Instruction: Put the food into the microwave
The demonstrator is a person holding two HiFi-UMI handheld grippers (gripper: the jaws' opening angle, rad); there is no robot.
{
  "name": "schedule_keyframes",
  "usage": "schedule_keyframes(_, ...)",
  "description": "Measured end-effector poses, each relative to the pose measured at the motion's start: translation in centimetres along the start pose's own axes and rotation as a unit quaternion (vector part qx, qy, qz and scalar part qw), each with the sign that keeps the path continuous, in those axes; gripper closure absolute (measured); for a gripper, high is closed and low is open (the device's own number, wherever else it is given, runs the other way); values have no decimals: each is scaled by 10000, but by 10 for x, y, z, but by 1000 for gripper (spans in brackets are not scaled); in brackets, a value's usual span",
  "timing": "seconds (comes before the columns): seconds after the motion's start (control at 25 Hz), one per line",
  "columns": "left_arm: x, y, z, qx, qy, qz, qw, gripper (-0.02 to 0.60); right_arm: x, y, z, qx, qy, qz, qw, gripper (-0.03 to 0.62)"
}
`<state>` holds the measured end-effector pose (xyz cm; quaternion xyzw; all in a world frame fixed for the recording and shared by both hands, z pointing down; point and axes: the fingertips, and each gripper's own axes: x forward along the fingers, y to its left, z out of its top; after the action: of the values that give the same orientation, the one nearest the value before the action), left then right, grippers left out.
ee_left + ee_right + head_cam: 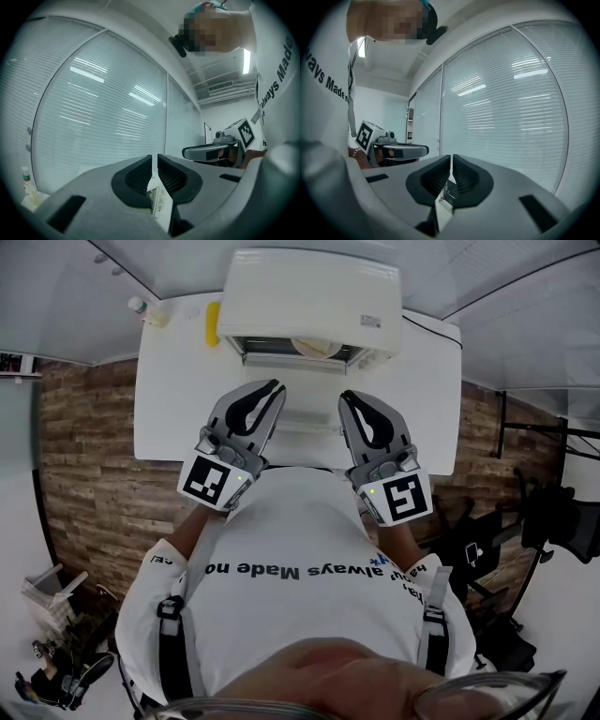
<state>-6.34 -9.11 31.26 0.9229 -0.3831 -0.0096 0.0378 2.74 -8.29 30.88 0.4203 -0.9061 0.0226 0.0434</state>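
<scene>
A white surface (178, 418) stands on a wood-plank floor before slatted blinds; the microwave (314, 296) sits at the middle of its far edge; the food (316, 348), a pale round shape, is inside it, seen through its front; a yellow thing (213, 324) lies just left of the microwave; a small bottle (139, 306) stands at the far left corner; the left tool (275, 390) and right tool (348, 397) hover side by side above the surface's near half, each with jaws closed together on nothing.

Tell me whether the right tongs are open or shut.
Shut: the right gripper view shows the right tongs with jaws together, nothing between them.
</scene>
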Motion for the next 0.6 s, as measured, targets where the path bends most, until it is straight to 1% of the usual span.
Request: schedule_keyframes(0.6,3,0,0,-44,-45,-22,10000,540,0,-4,4,-38,-36,-94,9999,574)
